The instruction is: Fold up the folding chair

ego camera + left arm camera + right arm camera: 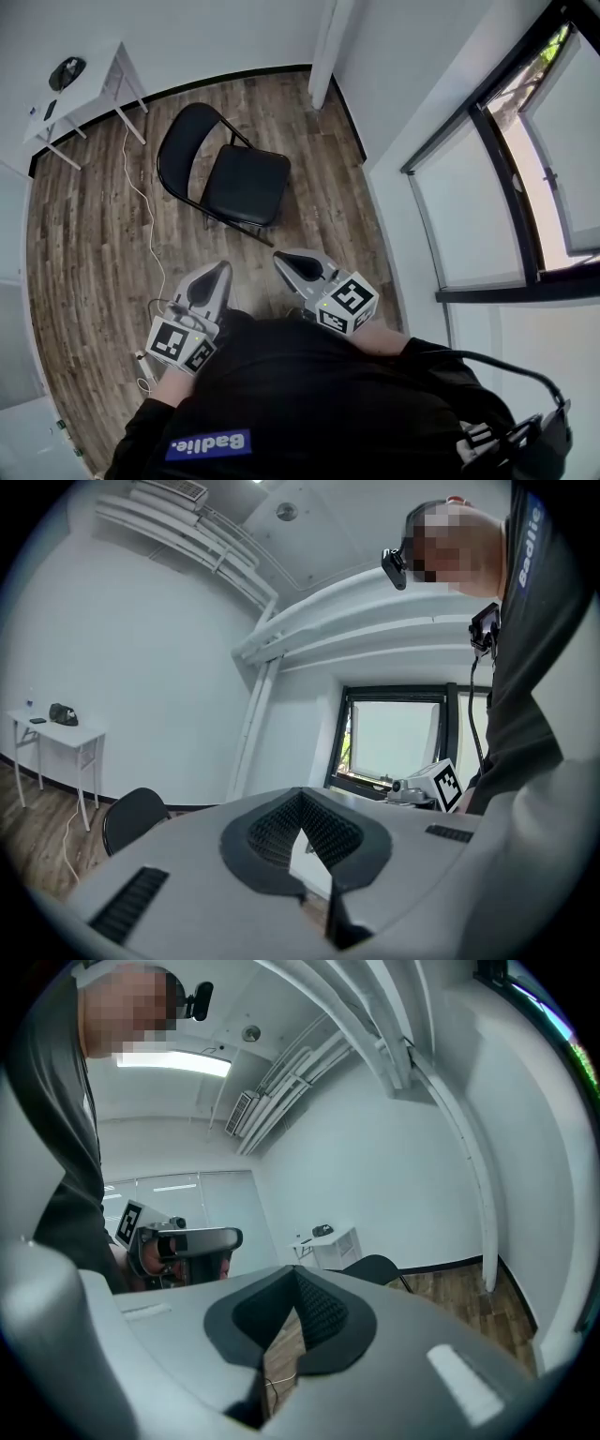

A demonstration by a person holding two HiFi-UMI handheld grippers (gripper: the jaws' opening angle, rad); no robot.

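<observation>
A black folding chair [228, 175] stands unfolded on the wood floor, its seat down and its rounded back toward the far wall. My left gripper [222, 271] and right gripper [282, 255] hover side by side in front of the chair, short of it and touching nothing. Both are shut and hold nothing. In the left gripper view my left gripper [301, 797] has its jaws together, with the chair back [132, 818] low at the left. In the right gripper view the right gripper [295, 1275] is also shut, and the chair back [376, 1267] peeks over it.
A small white table [82, 93] with a dark object [67, 72] stands in the far left corner. A white cable [142, 208] runs across the floor left of the chair. A white pillar [328, 47] and a wall with windows [506, 178] close the right side.
</observation>
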